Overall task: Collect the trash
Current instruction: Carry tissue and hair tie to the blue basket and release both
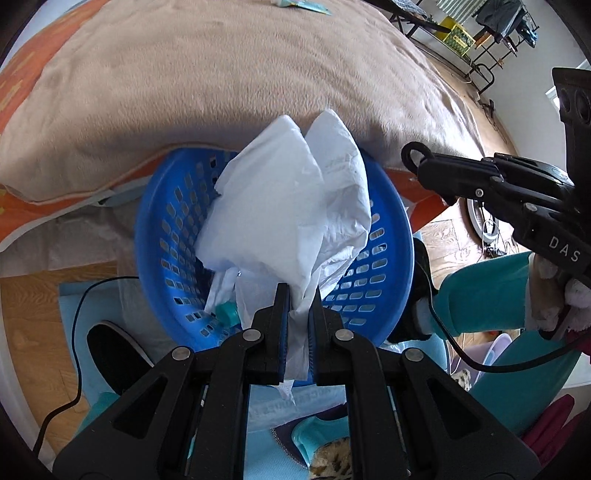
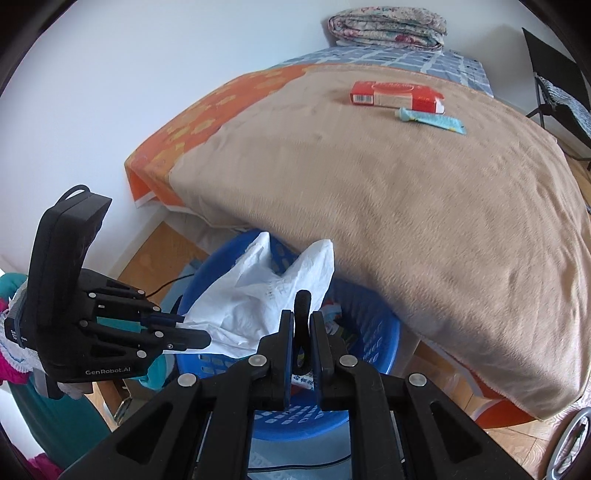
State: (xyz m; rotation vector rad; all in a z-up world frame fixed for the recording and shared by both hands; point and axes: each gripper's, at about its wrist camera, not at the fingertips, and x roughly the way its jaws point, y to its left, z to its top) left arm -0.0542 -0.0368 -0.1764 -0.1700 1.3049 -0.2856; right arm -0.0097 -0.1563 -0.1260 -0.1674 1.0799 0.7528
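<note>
While the left gripper (image 1: 299, 306) jaws pinch a white bag (image 1: 284, 206) over the blue basket (image 1: 166, 236) beside the bed (image 2: 424, 206), right gripper (image 2: 300, 332) jaws clamp a black loop (image 2: 303, 317); box (image 2: 397, 96), tube (image 2: 430, 120) on bed.

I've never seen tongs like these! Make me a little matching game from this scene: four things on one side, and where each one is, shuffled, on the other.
Things:
1. white plastic bag
2. red box
3. blue basket
4. folded quilt

Places:
A. on the floor beside the bed
B. lying on the tan blanket, next to a light blue tube
C. pinched in the left tongs, over the basket
D. at the far end of the bed, by the wall

Pairs: 1-C, 2-B, 3-A, 4-D
</note>
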